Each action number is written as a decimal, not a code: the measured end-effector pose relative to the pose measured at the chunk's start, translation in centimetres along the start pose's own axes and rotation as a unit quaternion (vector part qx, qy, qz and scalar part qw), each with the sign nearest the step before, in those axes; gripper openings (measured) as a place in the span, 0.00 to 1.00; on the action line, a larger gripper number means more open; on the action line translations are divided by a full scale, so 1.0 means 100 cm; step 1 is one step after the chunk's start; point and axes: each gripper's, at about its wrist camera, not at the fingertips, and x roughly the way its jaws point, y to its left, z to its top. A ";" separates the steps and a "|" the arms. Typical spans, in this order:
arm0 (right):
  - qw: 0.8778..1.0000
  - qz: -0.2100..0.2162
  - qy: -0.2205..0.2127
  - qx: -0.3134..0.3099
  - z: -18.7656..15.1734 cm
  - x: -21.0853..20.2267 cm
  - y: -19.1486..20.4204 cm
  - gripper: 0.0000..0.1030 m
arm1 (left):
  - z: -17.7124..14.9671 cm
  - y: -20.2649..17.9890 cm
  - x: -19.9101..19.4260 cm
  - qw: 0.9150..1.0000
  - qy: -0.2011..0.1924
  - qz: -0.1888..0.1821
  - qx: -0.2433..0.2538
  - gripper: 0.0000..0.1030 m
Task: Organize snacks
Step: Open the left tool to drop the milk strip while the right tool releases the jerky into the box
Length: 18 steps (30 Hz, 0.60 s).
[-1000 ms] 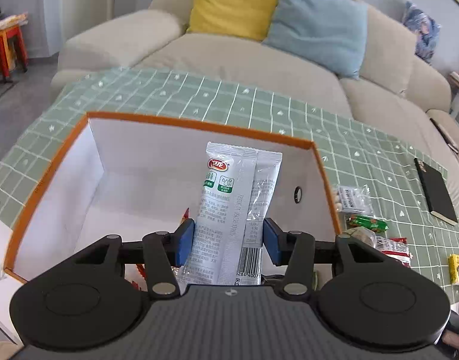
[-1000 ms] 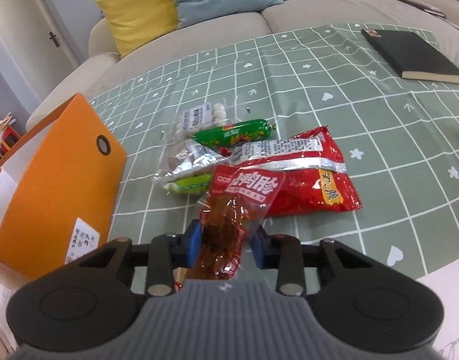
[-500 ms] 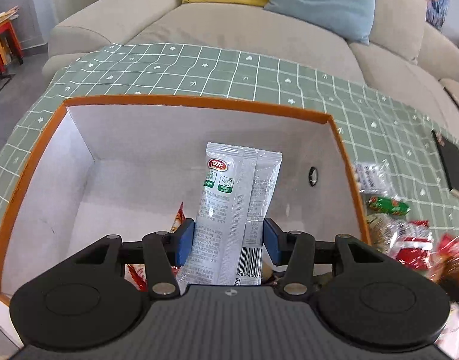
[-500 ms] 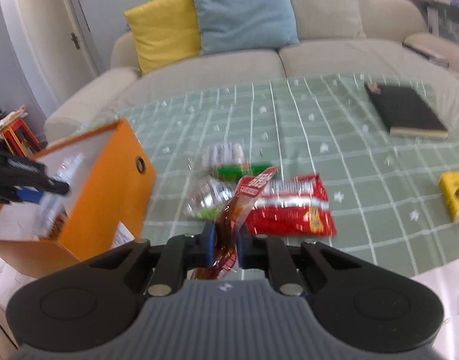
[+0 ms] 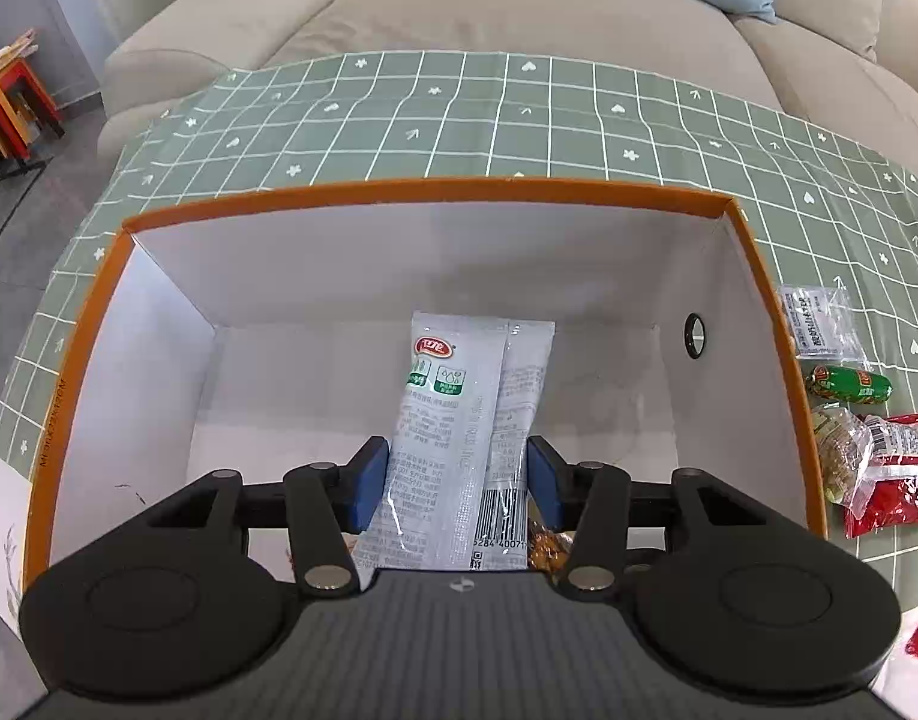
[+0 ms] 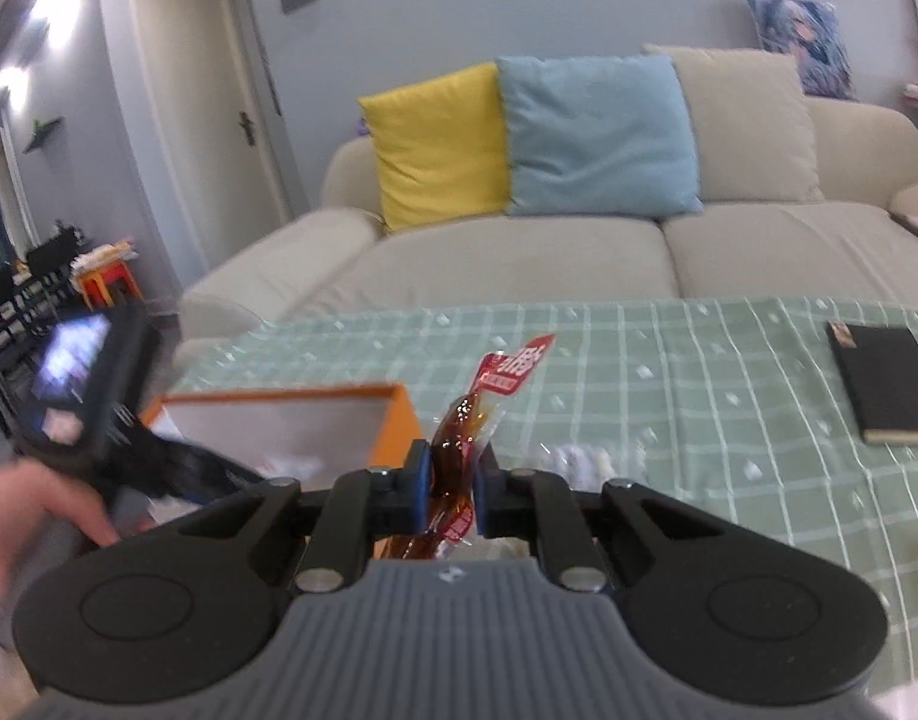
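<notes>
My left gripper [image 5: 458, 483] is shut on a grey-white snack sachet [image 5: 459, 420] and holds it upright inside the orange box [image 5: 429, 189] with white inner walls. A brown snack [image 5: 546, 546] lies on the box floor below. My right gripper [image 6: 450, 492] is shut on a clear packet of brown meat with a red top [image 6: 465, 438], lifted above the table to the right of the orange box [image 6: 393, 426]. The left gripper's body [image 6: 93, 384] and the hand that holds it show at the left of the right wrist view.
Right of the box on the green checked tablecloth [image 5: 459, 114] lie a clear white packet [image 5: 816, 324], a green sausage [image 5: 849, 384], a beige packet [image 5: 837, 450] and a red bag [image 5: 897, 474]. A black notebook [image 6: 885, 384] lies far right. A beige sofa [image 6: 579, 252] stands behind.
My left gripper has lowered the sachet deeper into the box. My right gripper has lifted the meat packet off the table and tilted up, so the pile has dropped out of view.
</notes>
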 end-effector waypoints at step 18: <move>0.994 0.029 0.073 -0.069 0.026 0.064 0.076 0.10 | -0.016 0.045 -0.038 0.995 -0.058 -0.064 -0.060 0.77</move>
